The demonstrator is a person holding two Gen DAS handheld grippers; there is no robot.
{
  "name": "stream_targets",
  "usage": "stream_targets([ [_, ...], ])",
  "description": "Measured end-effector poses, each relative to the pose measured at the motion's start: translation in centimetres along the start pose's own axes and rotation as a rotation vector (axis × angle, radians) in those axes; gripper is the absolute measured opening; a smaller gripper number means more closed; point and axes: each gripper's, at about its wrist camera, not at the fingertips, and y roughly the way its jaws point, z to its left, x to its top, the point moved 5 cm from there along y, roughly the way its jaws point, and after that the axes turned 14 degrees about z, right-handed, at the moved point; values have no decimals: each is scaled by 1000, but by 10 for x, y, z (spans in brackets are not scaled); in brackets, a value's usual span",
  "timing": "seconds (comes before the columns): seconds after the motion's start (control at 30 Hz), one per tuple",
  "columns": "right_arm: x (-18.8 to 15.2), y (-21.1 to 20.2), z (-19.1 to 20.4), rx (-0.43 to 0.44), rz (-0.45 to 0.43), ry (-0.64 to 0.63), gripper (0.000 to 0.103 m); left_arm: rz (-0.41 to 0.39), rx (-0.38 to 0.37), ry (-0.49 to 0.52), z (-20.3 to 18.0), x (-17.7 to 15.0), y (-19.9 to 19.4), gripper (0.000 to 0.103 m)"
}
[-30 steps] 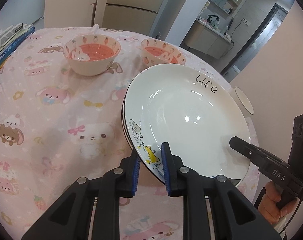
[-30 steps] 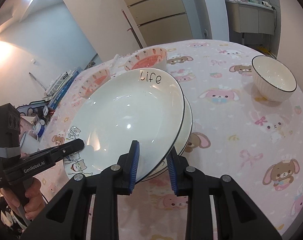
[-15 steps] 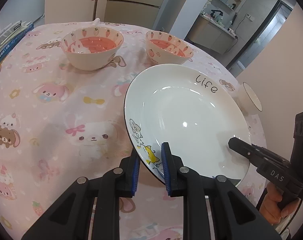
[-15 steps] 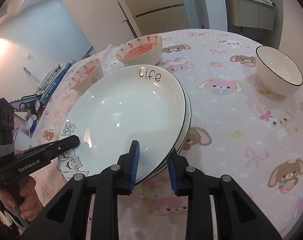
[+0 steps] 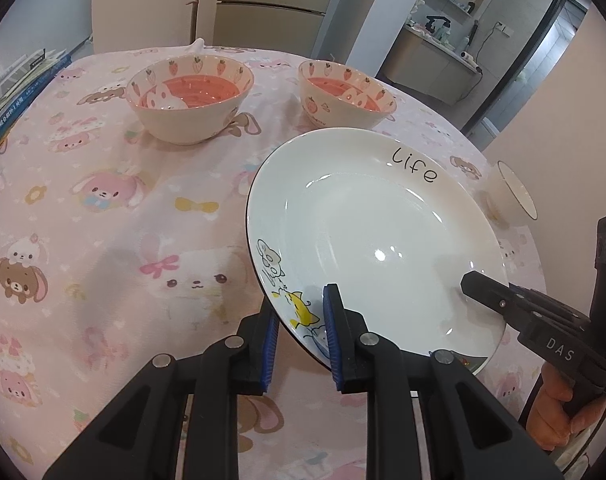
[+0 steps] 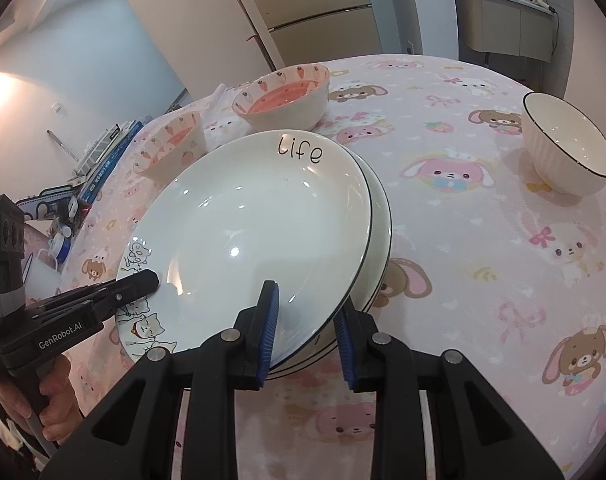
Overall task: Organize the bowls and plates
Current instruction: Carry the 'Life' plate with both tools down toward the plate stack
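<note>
Pink bunny tablecloth [image 5: 115, 208] carries three unstacked bowls, while both grippers, left gripper [image 5: 301, 334] and right gripper [image 6: 305, 330], pinch the "Life" plate [image 6: 259, 232], seemingly above a second plate [image 6: 379, 216] toward 3 o'clock.

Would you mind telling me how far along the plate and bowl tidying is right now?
Done: little, only white plates stacked beneath the held one. In hand: both grippers, left and right, clamp the white "Life" plate, tilted above that stack. Left: two strawberry-print bowls and the black-rimmed white bowl stand apart, unstacked.
</note>
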Motion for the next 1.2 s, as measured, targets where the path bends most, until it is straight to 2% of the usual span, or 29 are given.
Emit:
stream_targets([
  [0.37,-4,0,6,-73,-54,-54,26,-47,78,41,-5,-2,2,26],
  [0.57,-2,1,7,-131,-74,-61,26,-48,82,41,-5,-2,2,26],
  [1.0,0,2,8,-197,-87,-86,27,-51,96,45,-7,0,4,26],
  [1.2,-2,2,12,-266,-112,-115,27,-52,101,45,-7,1,6,26],
])
